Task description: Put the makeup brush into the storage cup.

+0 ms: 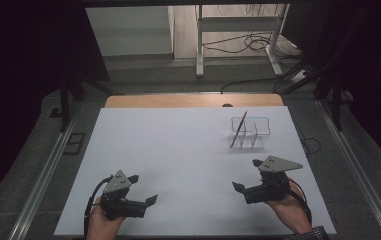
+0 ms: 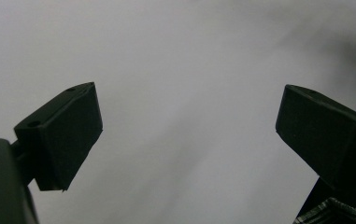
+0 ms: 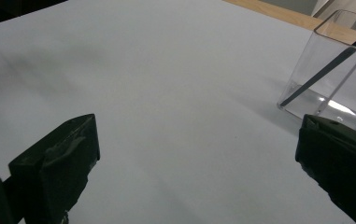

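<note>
A clear plastic organiser [image 1: 249, 133] with compartments stands at the right rear of the white table sheet [image 1: 178, 150]. A thin dark stick [image 1: 238, 129] leans inside it; the stick [image 3: 327, 67] and the clear organiser [image 3: 334, 74] also show at the upper right of the right gripper view. My left gripper [image 1: 144, 189] rests at the front left, open and holding nothing, its jaws wide apart [image 2: 187, 135]. At the front right my right gripper [image 1: 248, 175] is open too, nothing between its jaws [image 3: 196, 158], a short way in front of the organiser.
A wooden table edge [image 1: 193, 100] shows beyond the white sheet. Metal rails [image 1: 43, 175] run along both sides of the table. On the floor behind stand a white frame [image 1: 238, 30] and loose cables [image 1: 250, 45].
</note>
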A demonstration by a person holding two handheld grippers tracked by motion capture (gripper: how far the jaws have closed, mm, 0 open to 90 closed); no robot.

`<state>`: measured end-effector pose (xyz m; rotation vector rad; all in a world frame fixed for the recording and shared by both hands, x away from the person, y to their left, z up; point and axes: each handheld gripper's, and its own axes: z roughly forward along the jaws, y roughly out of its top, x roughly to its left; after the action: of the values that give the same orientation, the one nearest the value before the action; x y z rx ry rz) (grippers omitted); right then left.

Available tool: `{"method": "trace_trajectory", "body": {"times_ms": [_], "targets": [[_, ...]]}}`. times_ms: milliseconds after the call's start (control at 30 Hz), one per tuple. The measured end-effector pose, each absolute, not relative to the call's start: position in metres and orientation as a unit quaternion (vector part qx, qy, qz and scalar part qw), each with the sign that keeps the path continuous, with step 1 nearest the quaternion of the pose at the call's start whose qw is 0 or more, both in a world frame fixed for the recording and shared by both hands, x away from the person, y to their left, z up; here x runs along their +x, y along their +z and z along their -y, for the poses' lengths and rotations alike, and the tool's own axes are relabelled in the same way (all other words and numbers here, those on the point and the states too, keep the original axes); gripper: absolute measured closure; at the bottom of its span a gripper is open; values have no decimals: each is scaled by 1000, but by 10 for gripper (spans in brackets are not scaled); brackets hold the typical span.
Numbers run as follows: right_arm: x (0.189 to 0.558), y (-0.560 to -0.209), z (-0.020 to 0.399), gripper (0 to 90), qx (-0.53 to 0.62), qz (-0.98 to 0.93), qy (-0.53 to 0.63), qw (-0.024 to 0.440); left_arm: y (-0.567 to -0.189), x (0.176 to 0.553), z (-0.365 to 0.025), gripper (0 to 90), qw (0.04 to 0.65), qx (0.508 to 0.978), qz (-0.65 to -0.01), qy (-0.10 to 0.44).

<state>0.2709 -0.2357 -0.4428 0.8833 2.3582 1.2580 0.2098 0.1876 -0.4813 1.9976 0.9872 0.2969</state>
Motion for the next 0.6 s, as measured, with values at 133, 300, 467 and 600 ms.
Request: {"method": "trace_trajectory", "body": {"times_ms": [133,300,467,600], "targets": [[268,-444,238,0,310,-828,439,162,-482,210,-188,75,431,802,-397,116],[264,-445,241,0,310,-829,436,164,-482,210,-190,75,432,800,-399,117],[261,-446,244,0,311,-829,435,163,-482,209,-193,74,433,799,-401,118],[258,-446,247,0,313,-828,436,163,-482,208,-196,74,434,797,-403,119]]}}
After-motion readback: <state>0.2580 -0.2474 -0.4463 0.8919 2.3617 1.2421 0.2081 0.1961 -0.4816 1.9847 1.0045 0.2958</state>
